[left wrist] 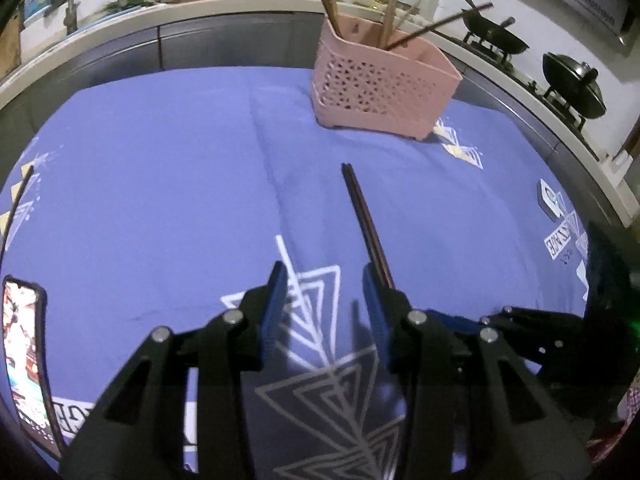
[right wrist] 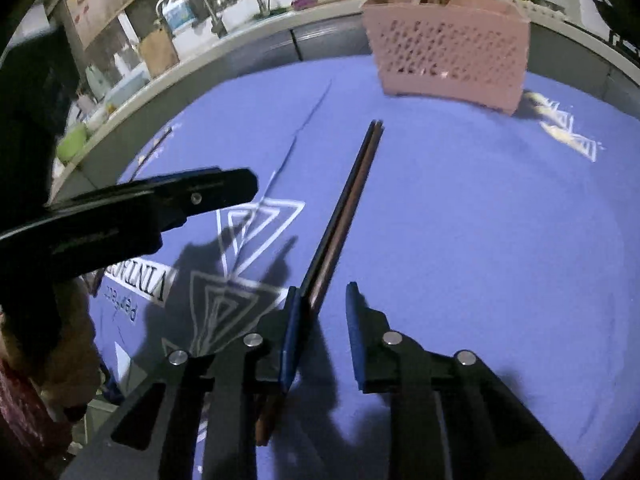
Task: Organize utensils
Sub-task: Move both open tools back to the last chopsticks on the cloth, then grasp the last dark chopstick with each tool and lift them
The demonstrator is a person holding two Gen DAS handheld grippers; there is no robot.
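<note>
A pair of dark brown chopsticks [left wrist: 366, 222] lies on the blue cloth, pointing toward a pink perforated utensil holder [left wrist: 382, 86] at the far side, which holds several sticks. My left gripper [left wrist: 324, 280] is open, low over the cloth; the chopsticks run just outside its right finger. In the right wrist view the chopsticks [right wrist: 346, 208] lie against the inside of the left finger of my open right gripper [right wrist: 322, 296], their near end passing under that finger. The holder [right wrist: 450, 54] stands far ahead. The left gripper's black body [right wrist: 160, 204] shows at the left.
A phone [left wrist: 24, 360] lies at the cloth's left edge and a small white device [left wrist: 550, 200] at the right. Another thin stick [left wrist: 16, 200] lies at the far left. Behind the table runs a counter with a sink, bottles and two black woks [left wrist: 572, 84] on a stove.
</note>
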